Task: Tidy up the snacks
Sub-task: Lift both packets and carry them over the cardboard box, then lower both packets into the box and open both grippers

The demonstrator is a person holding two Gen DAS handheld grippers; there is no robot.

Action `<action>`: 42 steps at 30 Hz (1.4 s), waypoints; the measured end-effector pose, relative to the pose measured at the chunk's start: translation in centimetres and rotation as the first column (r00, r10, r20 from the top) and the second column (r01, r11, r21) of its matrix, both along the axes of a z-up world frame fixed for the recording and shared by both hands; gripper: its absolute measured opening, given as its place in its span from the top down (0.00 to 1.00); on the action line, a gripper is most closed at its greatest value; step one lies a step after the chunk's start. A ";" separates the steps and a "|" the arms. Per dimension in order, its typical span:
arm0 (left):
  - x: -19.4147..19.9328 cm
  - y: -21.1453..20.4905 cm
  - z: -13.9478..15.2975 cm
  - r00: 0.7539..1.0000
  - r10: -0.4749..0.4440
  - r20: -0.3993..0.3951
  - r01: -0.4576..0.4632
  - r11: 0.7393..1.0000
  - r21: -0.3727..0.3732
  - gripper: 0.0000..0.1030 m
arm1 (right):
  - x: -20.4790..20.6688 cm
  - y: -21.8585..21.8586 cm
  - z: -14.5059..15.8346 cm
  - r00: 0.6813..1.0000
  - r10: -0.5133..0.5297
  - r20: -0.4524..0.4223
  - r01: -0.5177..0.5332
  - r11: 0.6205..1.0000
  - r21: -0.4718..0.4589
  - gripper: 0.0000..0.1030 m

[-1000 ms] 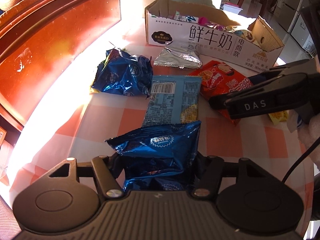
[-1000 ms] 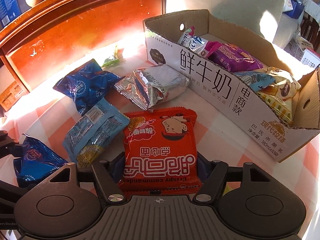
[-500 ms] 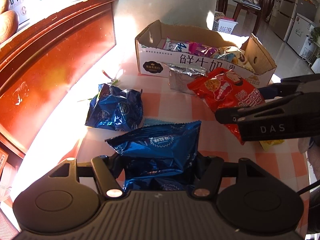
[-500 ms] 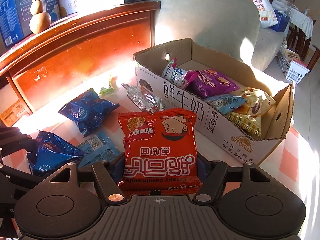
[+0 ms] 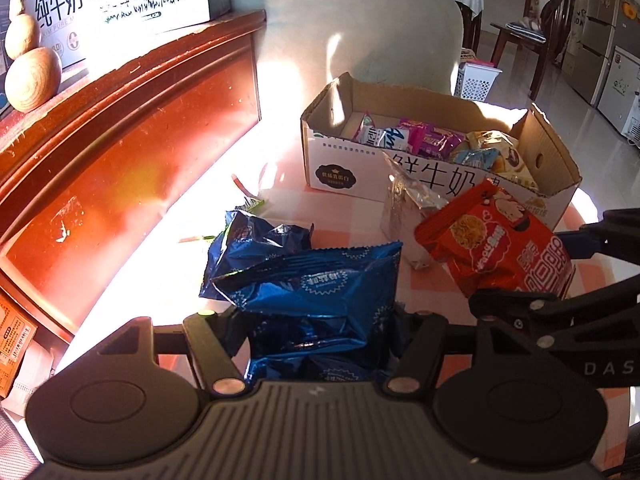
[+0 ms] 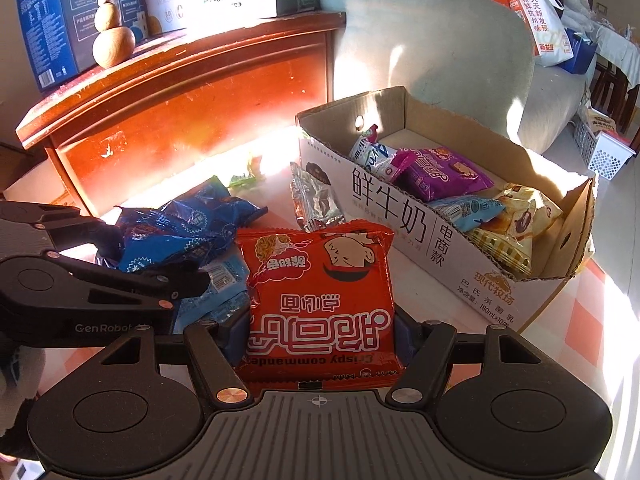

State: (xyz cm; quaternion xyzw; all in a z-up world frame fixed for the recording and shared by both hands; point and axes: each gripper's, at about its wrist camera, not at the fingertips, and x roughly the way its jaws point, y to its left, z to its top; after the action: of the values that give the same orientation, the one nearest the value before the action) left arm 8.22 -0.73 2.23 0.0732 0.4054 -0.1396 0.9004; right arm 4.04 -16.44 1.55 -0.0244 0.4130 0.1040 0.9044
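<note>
- The left gripper [image 5: 320,332] is clenched on a shiny dark-blue foil snack packet [image 5: 316,300], which sticks out forward between its two fingers, clear of the table.
- The right gripper [image 6: 320,336] is clamped on a flat red plastic noodle-snack packet [image 6: 320,300], held upright between its fingers, print upside down.
- In the left wrist view the right gripper with its red packet sits just to the right of the blue one.
- Beyond the left gripper, a second crumpled dark-blue foil packet [image 5: 256,248] lies on the orange-and-white checked tablecloth [image 5: 432,284].
- A light-blue plastic packet [image 6: 220,280] lies flat on the cloth between the two grippers.
- Farther off, a crinkled silver foil packet [image 6: 316,200] leans against the near wall of a long white cardboard box [image 6: 420,232].
- The box, far right, holds purple, pale-blue and yellow snack packets.
- A reddish-brown wooden cabinet [image 6: 192,112] stands at the far left.
</note>
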 end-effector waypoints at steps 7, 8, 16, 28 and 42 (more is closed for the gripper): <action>0.3 -0.3 1.3 0.999 0.009 0.051 -0.009 1.000 -0.001 0.38 | -0.8 -0.6 1.9 0.998 0.000 0.068 -0.002 1.000 0.026 0.33; 0.3 -0.4 1.5 0.998 0.010 0.057 -0.010 1.000 -0.003 0.38 | -0.8 -0.8 2.2 0.997 -0.004 0.074 0.002 1.000 0.029 0.33; 0.9 -1.4 3.4 0.993 0.023 0.120 -0.019 0.999 -0.034 0.38 | -0.5 -1.4 3.1 0.993 -0.046 0.108 0.042 0.998 0.037 0.33; 2.7 -4.0 4.9 0.985 -0.004 0.170 0.014 0.998 -0.055 0.38 | -0.2 -3.0 4.5 0.982 -0.118 0.149 0.111 0.992 0.055 0.33; 7.7 -7.9 5.3 0.986 -0.044 0.162 0.060 0.993 -0.097 0.38 | 2.3 -6.9 6.8 0.943 -0.257 0.213 0.240 0.965 0.100 0.33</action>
State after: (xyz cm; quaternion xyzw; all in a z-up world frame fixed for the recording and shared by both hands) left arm 15.88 -8.61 7.50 0.0489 0.3225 -0.1772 0.9285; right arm 6.29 -23.30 8.30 0.0494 0.3041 0.0006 0.9513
